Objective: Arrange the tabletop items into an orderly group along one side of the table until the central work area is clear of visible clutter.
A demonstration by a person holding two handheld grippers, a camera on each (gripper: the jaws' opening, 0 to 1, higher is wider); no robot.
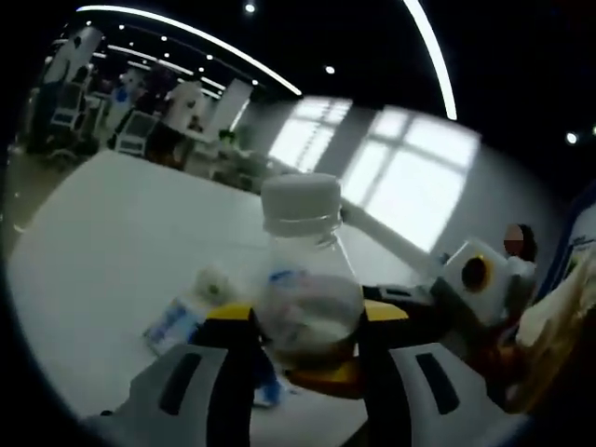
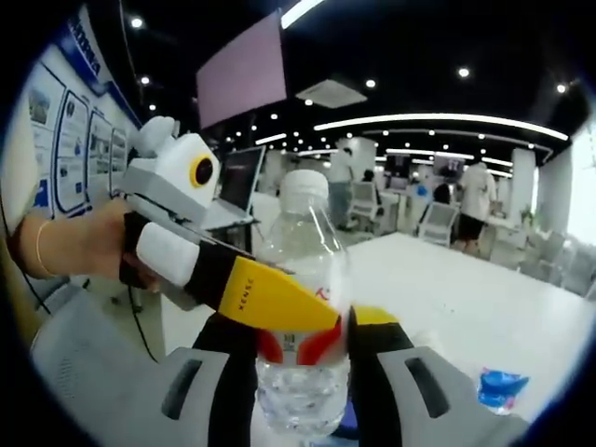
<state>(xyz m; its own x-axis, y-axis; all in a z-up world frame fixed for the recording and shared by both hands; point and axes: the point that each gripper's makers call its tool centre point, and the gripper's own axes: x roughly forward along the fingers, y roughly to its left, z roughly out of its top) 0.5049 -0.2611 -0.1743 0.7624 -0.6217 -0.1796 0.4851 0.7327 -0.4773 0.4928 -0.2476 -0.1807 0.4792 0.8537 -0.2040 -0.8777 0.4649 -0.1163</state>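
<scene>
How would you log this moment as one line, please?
left gripper: shut on bottle | right gripper: shut on bottle | held above table

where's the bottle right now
The bottle is held between both grippers, up off the white table, at the centre of each gripper view.

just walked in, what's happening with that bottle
A person is working two handheld grippers on one clear plastic bottle with a white cap. Both the left gripper and the right gripper are closed on it, above a white table. A blue and white wrapper lies on the table.
</scene>
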